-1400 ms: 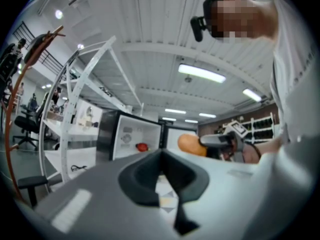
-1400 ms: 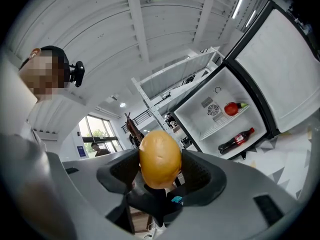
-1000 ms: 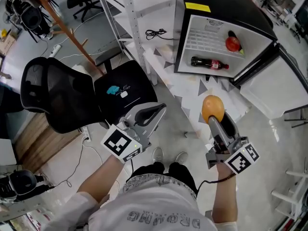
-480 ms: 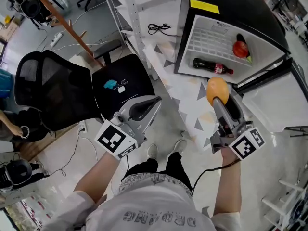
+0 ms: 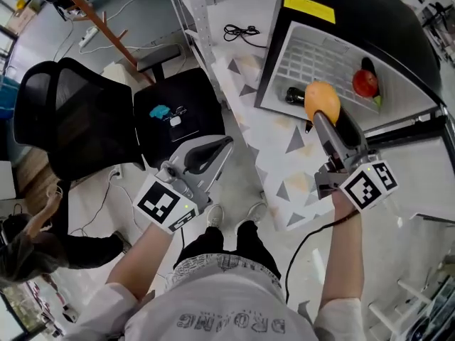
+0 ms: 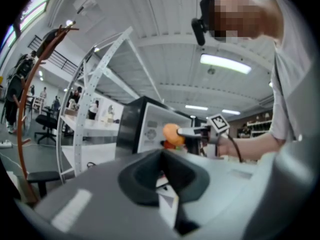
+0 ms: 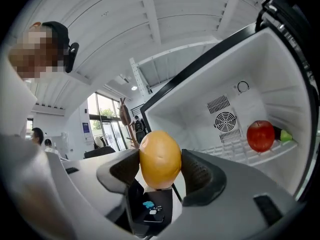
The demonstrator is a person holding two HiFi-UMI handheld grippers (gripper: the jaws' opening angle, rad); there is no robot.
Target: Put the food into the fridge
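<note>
Gripping a round orange fruit point(image 5: 321, 99) tight between its fingers, the right gripper point(image 5: 323, 114) holds it in the air just before the open fridge point(image 5: 370, 27). Inside sit a red apple point(image 5: 365, 82) and a bottle point(image 5: 291, 96) partly hidden behind the fruit. The left gripper point(image 5: 226, 143) hangs near a black office chair point(image 5: 78, 119), fingers closed together on nothing.

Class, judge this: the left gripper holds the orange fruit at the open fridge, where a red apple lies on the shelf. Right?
No: the right gripper holds the orange fruit, as the right gripper view shows. The open fridge and the red apple on its shelf are correct.
</note>
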